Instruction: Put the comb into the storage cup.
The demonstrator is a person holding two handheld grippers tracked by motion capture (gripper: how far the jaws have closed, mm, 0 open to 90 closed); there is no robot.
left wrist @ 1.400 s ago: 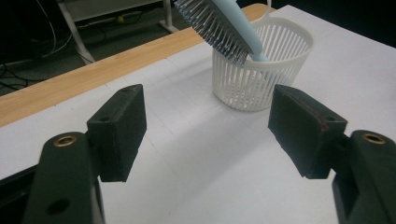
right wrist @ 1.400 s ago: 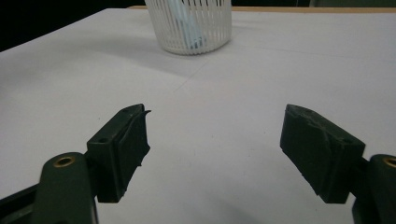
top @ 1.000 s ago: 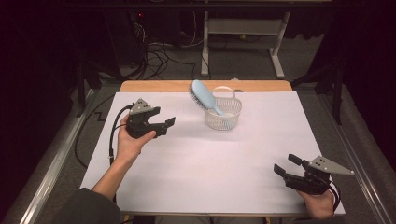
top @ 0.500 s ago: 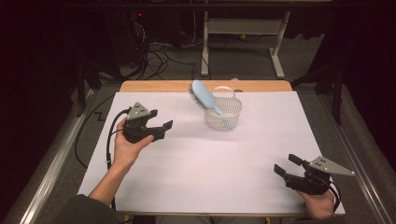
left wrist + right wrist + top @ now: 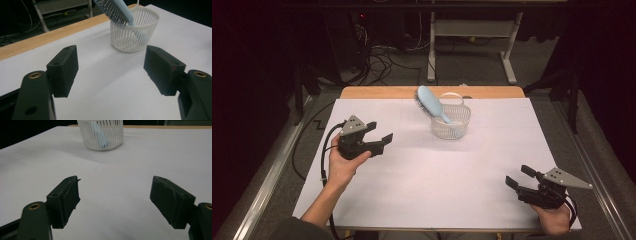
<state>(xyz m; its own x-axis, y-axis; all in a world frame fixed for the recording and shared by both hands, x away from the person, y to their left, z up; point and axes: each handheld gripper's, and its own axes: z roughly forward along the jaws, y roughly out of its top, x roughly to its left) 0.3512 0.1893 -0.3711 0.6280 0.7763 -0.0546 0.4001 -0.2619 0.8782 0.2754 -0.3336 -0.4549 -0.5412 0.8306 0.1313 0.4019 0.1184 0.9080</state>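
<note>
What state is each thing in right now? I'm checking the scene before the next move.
Hairbrush: standing handle-down in the basket, head leaning out over the rim.
Basket: upright on the white sheet, holding the hairbrush.
Left gripper: open, nothing between its jaws, apart from the basket.
Right gripper: open, nothing between its jaws, at the near edge of the table.

- Left gripper [image 5: 110, 72]: fingers [image 5: 63, 70] stand apart, nothing between them.
- White slatted basket [image 5: 133, 32]: upright on the white-covered table [image 5: 105, 82], beyond the fingers, nearer the right one.
- Light blue hairbrush [image 5: 117, 11]: handle down in the basket, bristled head leaning out over its rim.
</note>
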